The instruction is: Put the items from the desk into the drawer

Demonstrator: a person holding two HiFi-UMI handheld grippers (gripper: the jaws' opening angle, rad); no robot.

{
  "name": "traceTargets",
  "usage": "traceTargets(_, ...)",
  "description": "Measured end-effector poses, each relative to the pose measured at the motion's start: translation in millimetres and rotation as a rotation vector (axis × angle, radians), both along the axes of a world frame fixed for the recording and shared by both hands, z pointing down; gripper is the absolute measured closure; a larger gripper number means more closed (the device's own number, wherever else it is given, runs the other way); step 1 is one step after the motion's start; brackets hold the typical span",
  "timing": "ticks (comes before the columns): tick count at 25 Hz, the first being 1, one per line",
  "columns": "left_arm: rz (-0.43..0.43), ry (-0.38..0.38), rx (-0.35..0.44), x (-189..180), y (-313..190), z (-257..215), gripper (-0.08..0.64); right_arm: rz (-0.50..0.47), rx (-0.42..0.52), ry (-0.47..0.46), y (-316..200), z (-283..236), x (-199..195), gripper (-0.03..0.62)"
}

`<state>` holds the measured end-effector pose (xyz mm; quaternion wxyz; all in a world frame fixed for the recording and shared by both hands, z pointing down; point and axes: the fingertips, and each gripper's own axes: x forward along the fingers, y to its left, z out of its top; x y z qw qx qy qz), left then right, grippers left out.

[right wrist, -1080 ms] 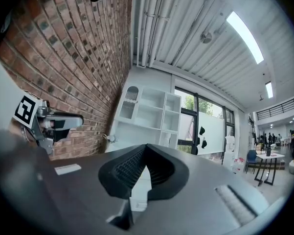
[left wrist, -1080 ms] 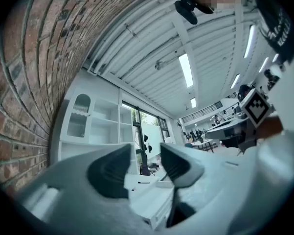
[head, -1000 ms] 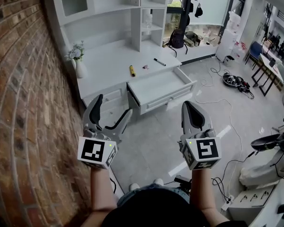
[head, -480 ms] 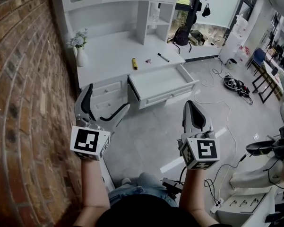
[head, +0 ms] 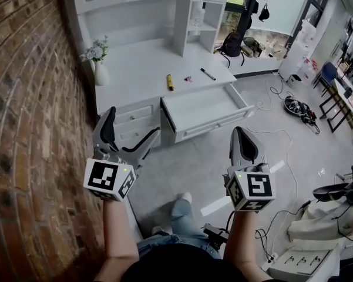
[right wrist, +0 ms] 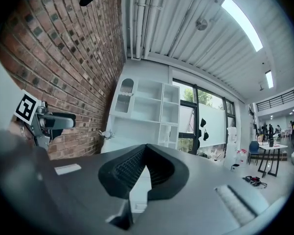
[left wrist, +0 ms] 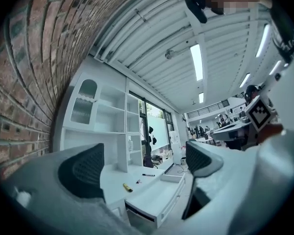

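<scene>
A yellow marker (head: 171, 82), a small pink item (head: 188, 79) and a black pen (head: 208, 74) lie on the white desk (head: 135, 69). Below them the drawer (head: 202, 107) stands pulled out and looks empty. My left gripper (head: 132, 125) is held over the floor, well short of the desk; its jaws have just been opening and stand open with nothing between them. My right gripper (head: 242, 131) is shut and empty, level with the left. In the left gripper view the yellow marker (left wrist: 127, 187), black pen (left wrist: 148, 175) and drawer (left wrist: 154, 199) show between the open pads (left wrist: 83, 168).
A brick wall (head: 23, 128) runs along the left. A vase of flowers (head: 95, 60) stands at the desk's left end, under white shelves (head: 182, 16). Cables (head: 299, 107) and a backpack (head: 232, 43) lie on the floor to the right. A foot (head: 181, 203) is below.
The left jaws have spread wider. Both grippers have shifted a little lower in the head view, and the desk and drawer have drawn slightly nearer. A foot has stepped forward.
</scene>
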<state>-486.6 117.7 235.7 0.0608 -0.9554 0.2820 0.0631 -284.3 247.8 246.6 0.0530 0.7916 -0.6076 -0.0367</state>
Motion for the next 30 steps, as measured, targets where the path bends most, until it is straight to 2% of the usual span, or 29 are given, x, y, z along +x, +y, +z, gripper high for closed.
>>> traceTargets(2, -0.009, 0.012, -0.016, 12.6, -15.0, 4.1, 0.021, -0.009, -0.012, -0.010, -13.7, 8.5, 13.8, 0.600)
traceTargets(8, -0.027, -0.024, -0.027, 69.7, -62.0, 13.6, 0.028, -0.032, -0.040, -0.037, -62.1, 25.2, 67.0, 0.600)
traceTargets(18, -0.066, -0.014, -0.058, 157.8, -134.3, 24.8, 0.038, -0.062, -0.061, -0.031, -137.5, 28.9, 165.6, 0.600)
traceTargets(24, -0.093, 0.005, -0.073, 186.2, -154.1, 31.6, 0.069, -0.087, -0.060, -0.029, -163.3, 28.9, 200.0, 0.600)
traceTargets(30, -0.100, -0.021, -0.115, 203.9, -175.4, 47.9, 0.078, -0.100, -0.084, -0.047, -179.0, 42.9, 218.0, 0.600)
